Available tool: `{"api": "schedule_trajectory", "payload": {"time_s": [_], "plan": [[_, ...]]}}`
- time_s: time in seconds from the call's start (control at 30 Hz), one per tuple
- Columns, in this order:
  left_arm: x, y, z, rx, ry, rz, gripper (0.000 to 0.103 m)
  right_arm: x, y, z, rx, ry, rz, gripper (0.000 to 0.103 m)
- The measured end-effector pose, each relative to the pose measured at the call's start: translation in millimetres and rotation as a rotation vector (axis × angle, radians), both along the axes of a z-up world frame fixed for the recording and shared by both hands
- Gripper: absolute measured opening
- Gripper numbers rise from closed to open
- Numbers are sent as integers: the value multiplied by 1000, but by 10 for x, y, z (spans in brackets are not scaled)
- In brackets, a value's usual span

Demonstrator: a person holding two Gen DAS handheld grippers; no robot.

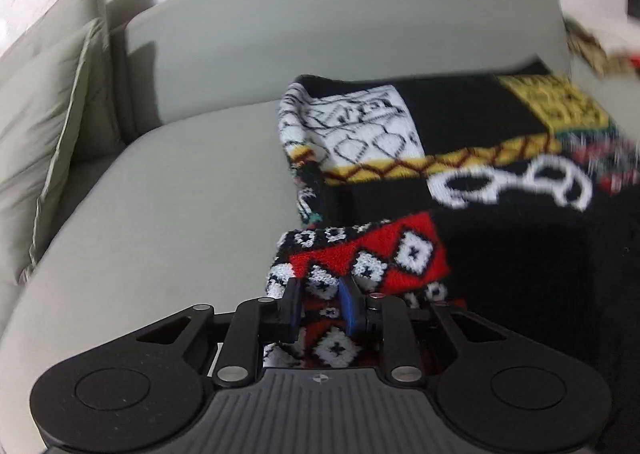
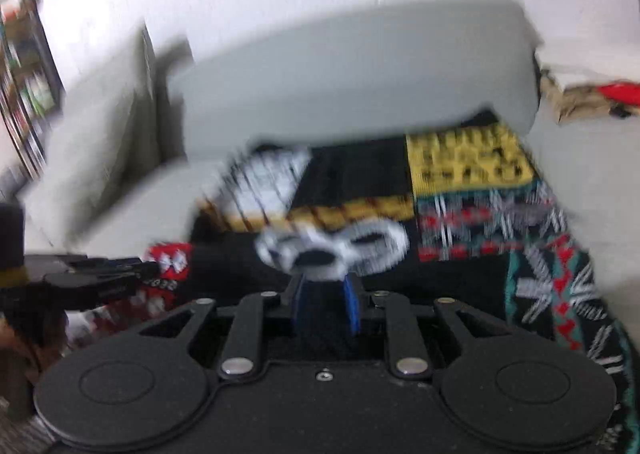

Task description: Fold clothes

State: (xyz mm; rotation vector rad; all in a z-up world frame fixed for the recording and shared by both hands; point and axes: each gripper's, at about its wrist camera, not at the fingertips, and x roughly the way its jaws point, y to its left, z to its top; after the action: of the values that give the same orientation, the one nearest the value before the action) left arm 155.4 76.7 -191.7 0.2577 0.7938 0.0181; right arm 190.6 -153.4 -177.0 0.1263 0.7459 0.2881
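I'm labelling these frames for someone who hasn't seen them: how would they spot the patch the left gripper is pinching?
Start at the grey sofa and find the patchwork knit sweater lying on its seat. Follow its near edge to the left gripper, shut on a red patch. Only this patch has white diamonds with black crosses; its neighbours are plain black, yellow or white.

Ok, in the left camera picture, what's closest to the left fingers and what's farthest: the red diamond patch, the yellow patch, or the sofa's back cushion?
1. Red diamond patch of the sweater: right between the left gripper fingers.
2. Yellow patch: farther back, on the right.
3. Sofa back cushion: farthest, behind the whole sweater.
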Motion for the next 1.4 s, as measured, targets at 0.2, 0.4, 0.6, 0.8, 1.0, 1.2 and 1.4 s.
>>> {"api": "schedule_trajectory", "payload": {"time_s": [0.2, 0.4, 0.6, 0.8, 1.0, 1.2, 1.4], "plan": [[-85, -32, 63, 22, -45, 8, 21, 25, -15, -111, -6, 47, -7, 18], [-722, 290, 439, -177, -94, 82, 25, -410, -275, 178, 116, -11, -52, 20], [-763, 191, 109, -5, 50, 7, 20, -441, -229, -78, 15, 135, -44, 19], [-1085, 245, 321, -93, -63, -1, 22, -653, -292, 118, 18, 60, -39, 21], [-1368, 108, 431, -169, -128, -43, 24, -876, -692, 235, 162, 18, -127, 21], [-1313, -437, 243, -41, -58, -230, 25, -875, -497, 205, 127, -38, -21, 21], [-1293, -669, 45, 76, 19, -303, 13, -724, -143, -53, -104, 21, 26, 20]]}}
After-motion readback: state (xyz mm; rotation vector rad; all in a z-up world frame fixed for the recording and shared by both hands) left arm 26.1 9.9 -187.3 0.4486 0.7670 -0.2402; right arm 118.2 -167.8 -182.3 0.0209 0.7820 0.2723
